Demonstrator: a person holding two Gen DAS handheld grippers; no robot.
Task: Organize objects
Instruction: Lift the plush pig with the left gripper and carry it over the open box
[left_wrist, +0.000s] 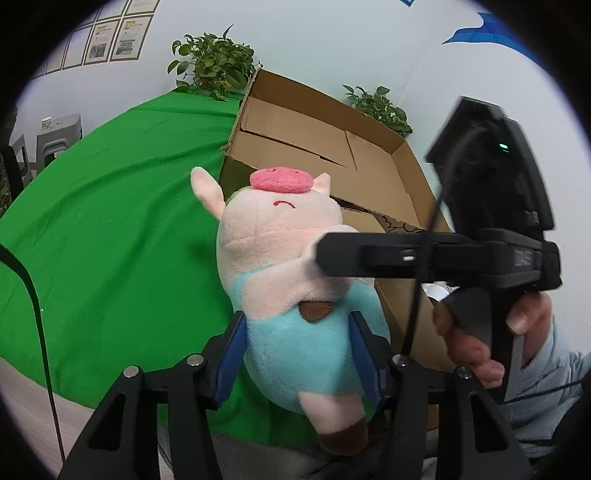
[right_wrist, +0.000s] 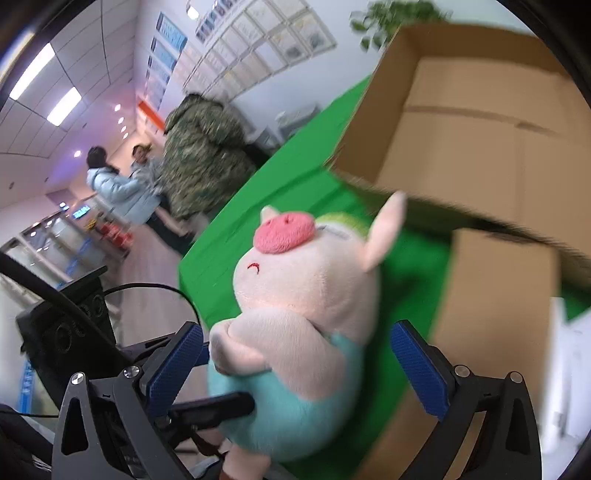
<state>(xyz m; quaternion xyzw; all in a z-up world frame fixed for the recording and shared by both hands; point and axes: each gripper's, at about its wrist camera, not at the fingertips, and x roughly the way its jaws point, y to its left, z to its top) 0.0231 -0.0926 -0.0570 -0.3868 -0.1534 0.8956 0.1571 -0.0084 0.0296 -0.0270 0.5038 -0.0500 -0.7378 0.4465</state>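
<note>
green cloth (left_wrist: 110, 221): covering the table and filling the left half of the left wrist view, from about 7 to 11 o'clock of the toy.
plush pig (left_wrist: 291, 288): a pink pig in a teal outfit, held upright in the air over the cloth, the box just behind it at 1 o'clock.
left gripper (left_wrist: 299, 354): its blue pads are pressing on both sides of the pig's teal belly, so it is holding the toy.
right gripper (right_wrist: 295, 369): its jaws are standing wide around the same pig; the blue pads look clear of the plush on both sides, though the picture is blurred. one black finger is crossing the pig's arm at 3 o'clock in the left view.
cardboard box (left_wrist: 332, 147): open-topped, flaps up, on the cloth behind the toy; its inside looks empty where it shows.
step in hand, as a judgement: a hand-over or a carry to the box.
doing it well: if handing over, the right pads should be closing firmly on the belly before the left lets go; then the pig goes up over the near flap and down inside.
risk: soft plush slipping out of a loose pinch.
</note>
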